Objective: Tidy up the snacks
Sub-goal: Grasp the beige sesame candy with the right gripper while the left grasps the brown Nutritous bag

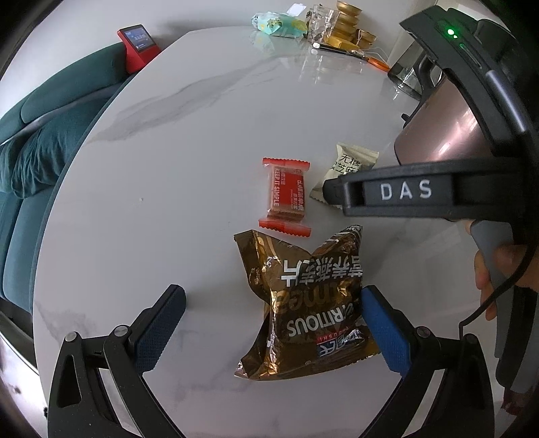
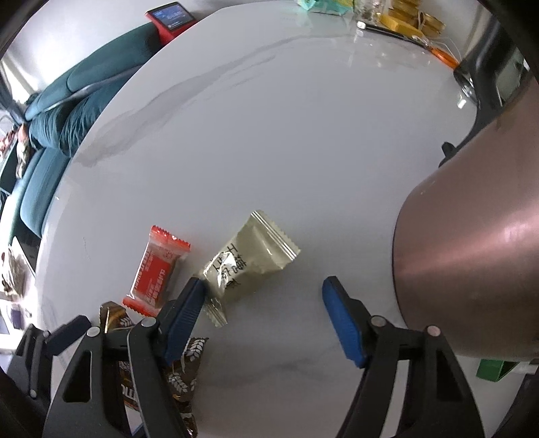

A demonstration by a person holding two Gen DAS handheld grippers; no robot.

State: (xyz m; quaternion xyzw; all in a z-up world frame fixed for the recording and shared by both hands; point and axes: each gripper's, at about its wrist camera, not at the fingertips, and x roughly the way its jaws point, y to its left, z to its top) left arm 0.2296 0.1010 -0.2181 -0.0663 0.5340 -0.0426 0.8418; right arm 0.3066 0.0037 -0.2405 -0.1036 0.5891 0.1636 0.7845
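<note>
A round white marble-look desk (image 1: 209, 111) with faint grey veining carries everything; past its edge at ten o'clock sits a teal upholstered sofa (image 1: 50, 111) with a small red screen device (image 1: 138, 47) perched on it. At the desk's far rim, toward one o'clock, a clutter of gold round tins (image 1: 348, 25), crinkled clear wrapping and a pale green packet is too small and distorted to read clearly. A large rose-metallic rounded vessel (image 2: 471, 252) fills the right wrist view at three o'clock, cut off by the frame, so what it is stays uncertain. Three snacks lie close together mid-desk: a crumpled brown-and-gold foil snack bag (image 1: 303, 303), a red rectangular wrapped bar (image 1: 285, 197) just beyond it, and a cream pillow packet with black characters (image 2: 251, 256), partly hidden in the left view by the other tool. The left claw (image 1: 269, 323) is spread wide, its right blue pad seemingly touching the foil bag's edge, the left pad well apart. The right claw (image 2: 266, 303) is also spread, its left fingertip over the cream packet's lower corner, pinching nothing.
</note>
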